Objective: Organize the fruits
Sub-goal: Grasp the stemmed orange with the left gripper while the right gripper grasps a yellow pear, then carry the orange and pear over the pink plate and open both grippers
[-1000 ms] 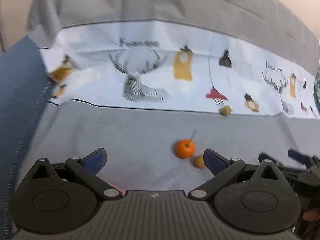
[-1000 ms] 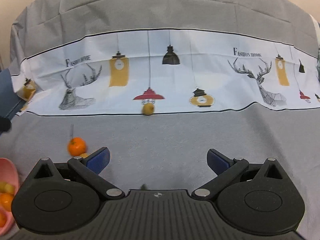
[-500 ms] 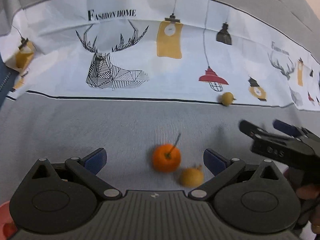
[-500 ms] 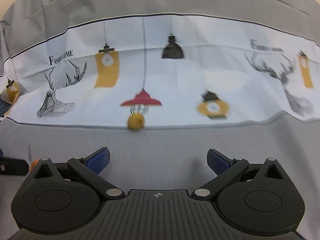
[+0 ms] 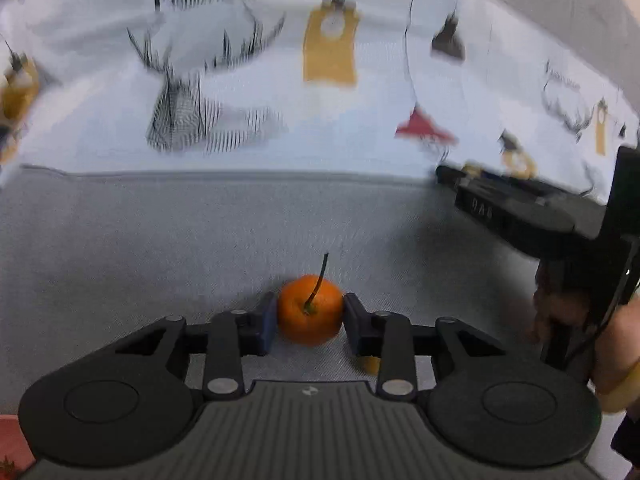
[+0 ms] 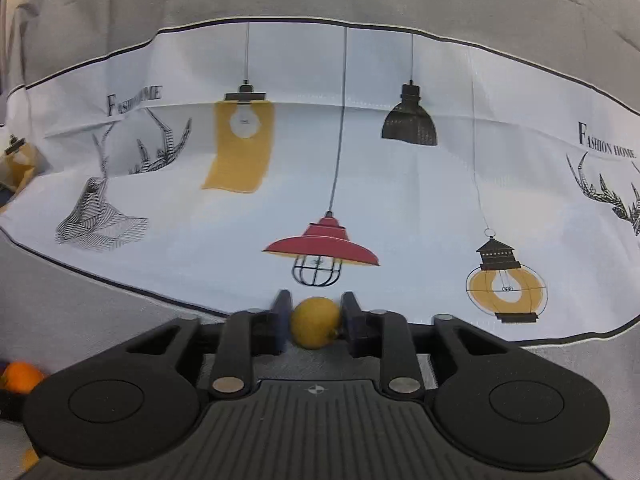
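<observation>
In the left wrist view my left gripper (image 5: 310,320) is shut on an orange mandarin (image 5: 310,310) with a dark stem, on the grey cloth. A small yellow fruit (image 5: 370,364) peeks out under its right finger. In the right wrist view my right gripper (image 6: 315,322) is shut on a small yellow fruit (image 6: 316,322) at the edge of the white printed cloth (image 6: 360,184). The mandarin also shows at the far left of that view (image 6: 20,376). The right gripper's body (image 5: 520,216) shows at the right of the left wrist view.
A pink bowl's rim (image 5: 12,440) shows at the bottom left of the left wrist view. The grey cloth (image 5: 160,240) covers the near table, and the white cloth with lamp and deer prints lies behind it.
Both grippers moved forward and closed: the left on the mandarin, the right on the yellow fruit. Both were open half a second ago.
</observation>
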{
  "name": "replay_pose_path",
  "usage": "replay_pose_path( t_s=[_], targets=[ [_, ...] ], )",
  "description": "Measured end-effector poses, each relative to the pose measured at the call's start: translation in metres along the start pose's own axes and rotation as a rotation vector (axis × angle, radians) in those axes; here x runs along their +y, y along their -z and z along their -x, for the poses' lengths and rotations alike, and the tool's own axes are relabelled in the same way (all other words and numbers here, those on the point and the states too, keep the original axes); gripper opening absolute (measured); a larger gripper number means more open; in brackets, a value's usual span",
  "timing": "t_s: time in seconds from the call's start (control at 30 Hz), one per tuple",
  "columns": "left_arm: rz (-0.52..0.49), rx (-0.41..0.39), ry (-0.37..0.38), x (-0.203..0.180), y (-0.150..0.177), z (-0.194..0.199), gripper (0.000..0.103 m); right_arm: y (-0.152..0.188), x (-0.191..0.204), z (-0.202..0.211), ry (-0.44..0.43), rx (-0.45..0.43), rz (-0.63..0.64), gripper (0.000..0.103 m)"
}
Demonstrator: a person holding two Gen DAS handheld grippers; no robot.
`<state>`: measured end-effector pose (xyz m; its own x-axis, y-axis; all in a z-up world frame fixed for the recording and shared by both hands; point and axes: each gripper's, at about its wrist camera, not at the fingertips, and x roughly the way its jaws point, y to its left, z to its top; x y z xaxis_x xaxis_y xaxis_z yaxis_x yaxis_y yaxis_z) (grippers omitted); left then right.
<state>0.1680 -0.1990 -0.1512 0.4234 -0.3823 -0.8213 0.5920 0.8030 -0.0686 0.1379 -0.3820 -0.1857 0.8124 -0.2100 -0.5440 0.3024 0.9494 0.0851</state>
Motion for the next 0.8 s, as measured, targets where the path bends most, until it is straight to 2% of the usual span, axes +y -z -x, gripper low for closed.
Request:
replay_pose_path(
  t_s=[0.07, 0.17, 0.43, 0.63, 0.8],
  targets=[
    [-0.053, -0.040, -0.030, -0.008, 0.001, 0.013, 0.039, -0.001, 0.000, 0.013, -0.003, -0.024, -0.016, 0.027],
    [-0.056, -0.051, -0.022, -0.013, 0.003, 0.031, 0.039, -0.003, 0.003, 0.033, -0.005, -0.045, 0.001, 0.027],
    [-0.060, -0.070, -0.064, -0.017, 0.019, 0.093, 0.039, -0.008, 0.024, 0.114, -0.064, -0.079, -0.041, 0.027],
    [-0.025, -0.052, -0.127, -0.002, 0.051, 0.147, 0.039, 0.011, 0.058, 0.185, -0.099, -0.054, -0.120, 0.027],
    [0.025, -0.037, -0.168, 0.017, 0.093, 0.203, 0.039, 0.032, 0.096, 0.250, -0.132, -0.043, -0.147, 0.027]
  ],
)
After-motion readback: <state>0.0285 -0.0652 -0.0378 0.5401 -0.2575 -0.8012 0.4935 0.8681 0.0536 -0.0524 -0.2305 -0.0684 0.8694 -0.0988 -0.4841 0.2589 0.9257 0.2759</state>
